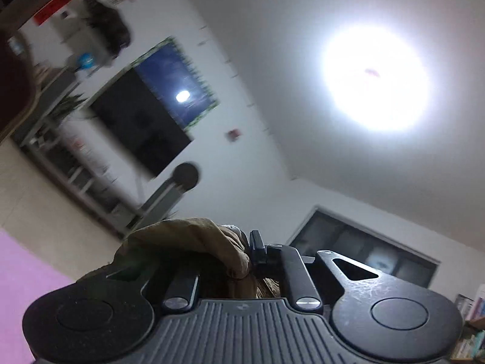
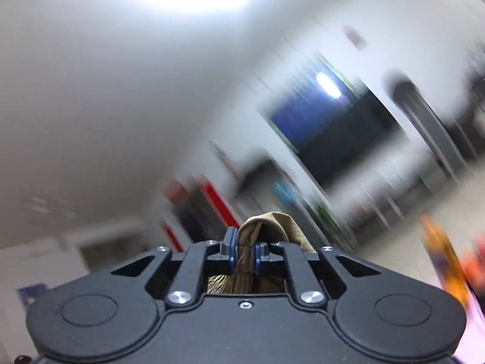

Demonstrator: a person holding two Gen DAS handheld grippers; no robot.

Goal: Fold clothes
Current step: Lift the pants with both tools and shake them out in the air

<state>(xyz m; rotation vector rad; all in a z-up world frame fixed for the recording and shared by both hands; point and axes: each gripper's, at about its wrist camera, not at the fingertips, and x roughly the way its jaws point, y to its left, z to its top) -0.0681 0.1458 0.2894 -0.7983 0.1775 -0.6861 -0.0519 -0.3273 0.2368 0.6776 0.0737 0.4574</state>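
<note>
Both grippers point up toward the ceiling. My left gripper (image 1: 247,257) is shut on a bunched fold of a khaki-brown garment (image 1: 182,242) that drapes over and hides its left finger. My right gripper (image 2: 245,254) is shut on the same khaki cloth (image 2: 269,227), pinched between its blue pads (image 2: 232,251), with a ribbed part of the cloth showing below them. The rest of the garment hangs out of view.
A pink surface (image 1: 21,285) shows at the lower left of the left wrist view. Ahead are a white wall with a dark screen (image 1: 145,121), shelving (image 1: 75,163) and a bright ceiling lamp (image 1: 376,79). Orange and red objects (image 2: 445,261) sit at the right edge, blurred.
</note>
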